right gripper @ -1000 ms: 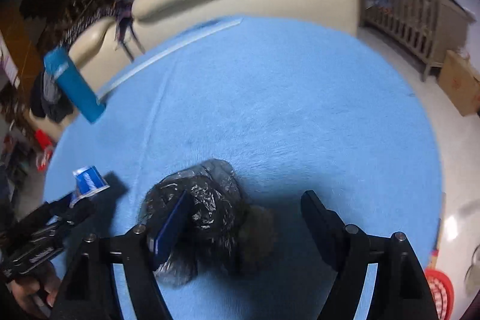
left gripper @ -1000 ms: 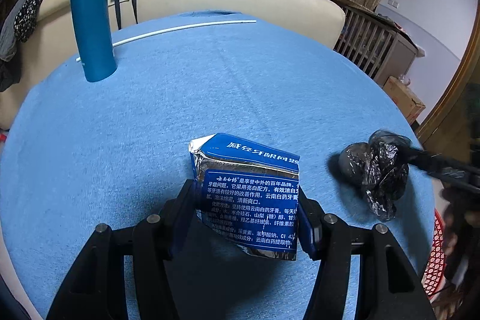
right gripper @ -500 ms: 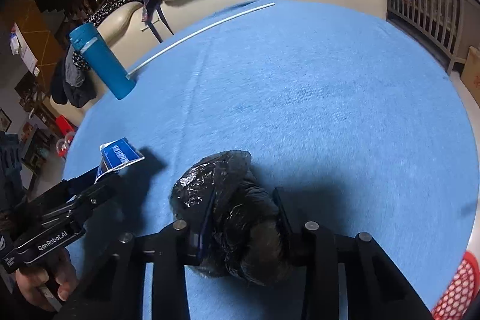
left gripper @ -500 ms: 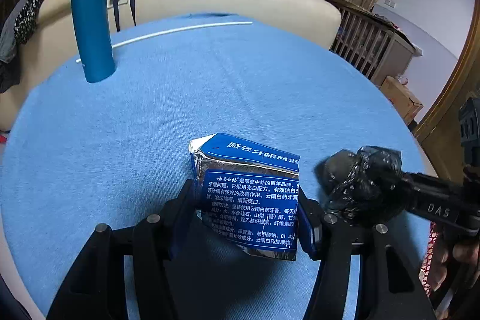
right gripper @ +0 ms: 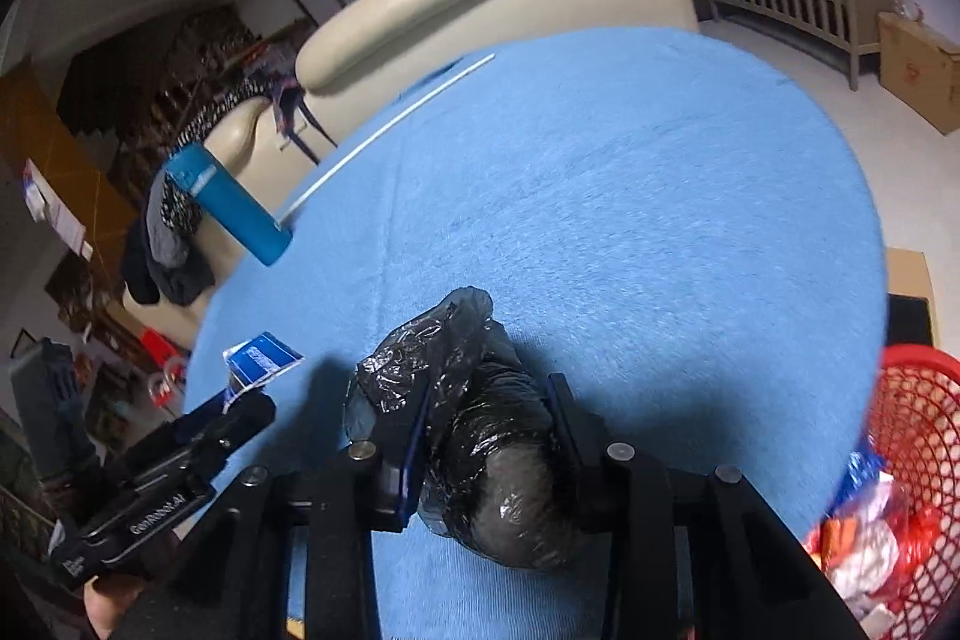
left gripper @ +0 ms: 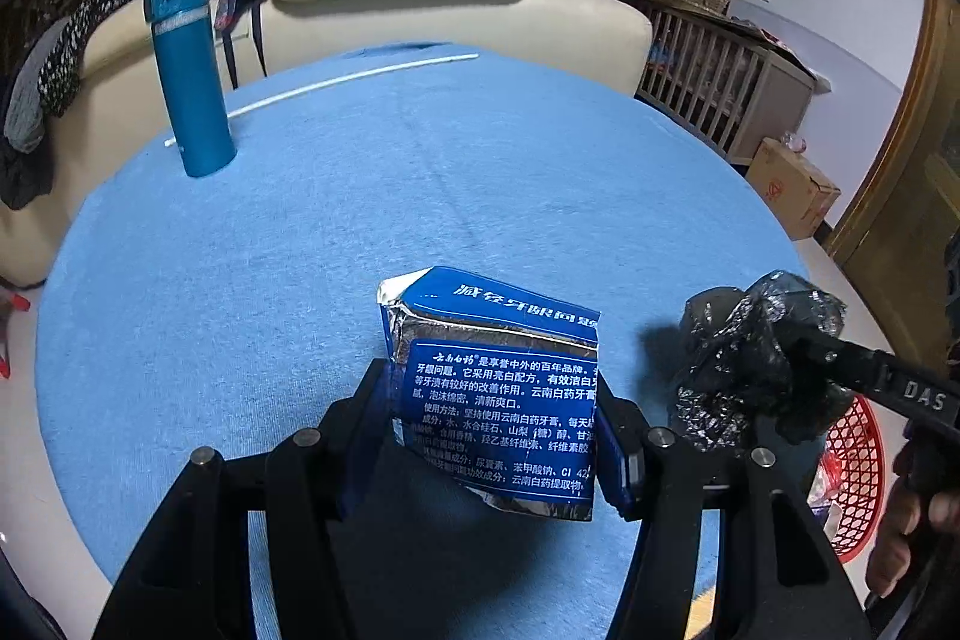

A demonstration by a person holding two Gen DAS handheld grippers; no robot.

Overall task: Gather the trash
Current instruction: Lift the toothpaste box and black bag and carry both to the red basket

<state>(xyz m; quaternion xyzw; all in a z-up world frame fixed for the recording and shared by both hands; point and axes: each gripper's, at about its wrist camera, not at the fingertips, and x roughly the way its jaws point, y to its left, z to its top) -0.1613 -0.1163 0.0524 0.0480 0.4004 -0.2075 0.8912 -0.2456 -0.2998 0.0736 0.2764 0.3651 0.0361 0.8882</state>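
While your left gripper (left gripper: 495, 430) clamps blue toothpaste box (left gripper: 498, 388) above round blue table (left gripper: 360, 220), black bag wad (left gripper: 750, 364) hangs beyond table's right edge. Right view: your right gripper (right gripper: 489, 442) clenched on wad, red basket (right gripper: 912, 418) beside table's right rim.

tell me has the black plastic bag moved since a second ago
Yes. In the right wrist view the black plastic bag, now clamped in the right hand-held gripper, has been carried toward the red basket, which was barely in view before.
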